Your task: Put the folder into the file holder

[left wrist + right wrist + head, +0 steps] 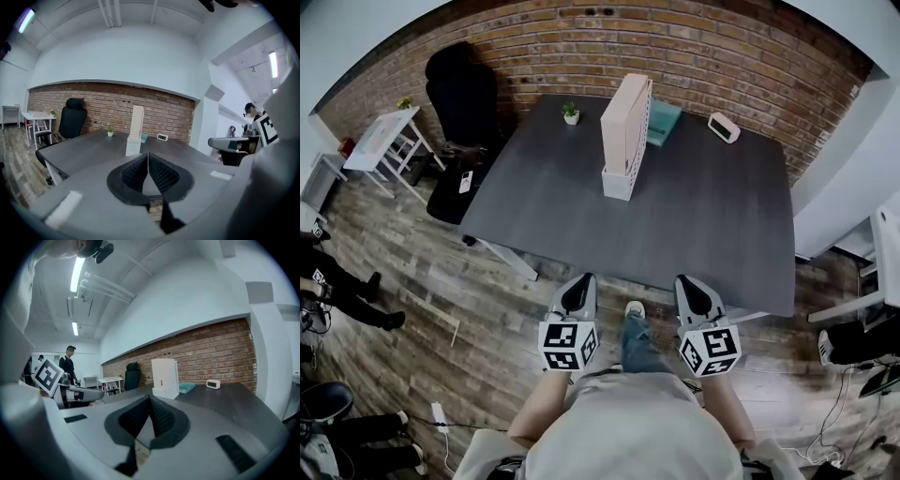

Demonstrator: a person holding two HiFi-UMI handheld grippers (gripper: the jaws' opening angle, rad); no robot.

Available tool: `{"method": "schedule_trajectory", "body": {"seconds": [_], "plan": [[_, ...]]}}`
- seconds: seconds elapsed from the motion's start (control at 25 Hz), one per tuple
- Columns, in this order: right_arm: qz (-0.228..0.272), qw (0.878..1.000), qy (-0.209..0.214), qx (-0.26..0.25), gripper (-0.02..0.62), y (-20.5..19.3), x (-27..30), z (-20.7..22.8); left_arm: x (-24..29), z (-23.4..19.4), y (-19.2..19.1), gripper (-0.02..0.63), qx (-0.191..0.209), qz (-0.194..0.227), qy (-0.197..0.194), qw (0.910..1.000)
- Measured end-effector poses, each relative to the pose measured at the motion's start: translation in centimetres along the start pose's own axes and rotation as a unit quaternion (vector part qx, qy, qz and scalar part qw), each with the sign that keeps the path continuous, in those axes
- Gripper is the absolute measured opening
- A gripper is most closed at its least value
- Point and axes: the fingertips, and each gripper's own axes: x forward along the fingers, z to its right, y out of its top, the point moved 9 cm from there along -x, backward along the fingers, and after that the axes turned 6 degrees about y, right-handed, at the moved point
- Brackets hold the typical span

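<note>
Dark table (703, 216), teal folder (666, 120) well beyond left tool (584, 278), right tool (690, 279)

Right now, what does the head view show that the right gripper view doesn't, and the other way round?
Only the head view: the wooden floor and the small potted plant on the table. Only the right gripper view: the ceiling lights, a person standing far off at left, and the right gripper with its fingers shut on nothing. Both: the white file holder, the teal folder lying by it, the clock, the black chair and the brick wall.
</note>
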Motion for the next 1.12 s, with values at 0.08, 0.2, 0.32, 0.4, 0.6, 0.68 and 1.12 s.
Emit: {"method": "schedule_trajectory", "body": {"seconds": [0.08,0.2,0.32,0.4,0.6,0.68,1.12], "plan": [[-0.002,1.0,0.003,-0.003,0.005,-0.5,-1.3,-1.1,-1.9,0.1,-0.6,0.018,-0.008,0.005,0.004,0.9999],[-0.007,1.0,0.007,-0.006,0.005,-1.1,-3.1,-2.5,-4.5,0.3,-1.4,0.018,-0.014,0.011,0.01,0.9998],[-0.009,1.0,0.011,-0.01,0.005,-1.5,-4.5,-3.5,-6.6,0.7,-1.9,0.018,-0.014,0.017,0.012,0.9997],[-0.01,1.0,0.013,-0.012,0.004,-1.5,-5.2,-3.9,-7.6,1.1,-2.2,0.018,-0.012,0.018,0.011,0.9997],[-0.011,1.0,0.013,-0.015,0.003,-1.7,-6.0,-4.9,-8.9,1.2,-2.7,0.018,-0.009,0.014,0.009,0.9998],[-0.014,1.0,0.014,-0.023,0.003,-1.7,-6.1,-5.3,-9.1,1.3,-2.7,0.018,-0.006,0.016,0.008,0.9998],[-0.009,0.999,0.02,-0.032,0.003,-1.1,-5.2,-5.9,-8.8,1.2,-1.8,0.018,0.0,0.024,-0.001,0.9997]]}}
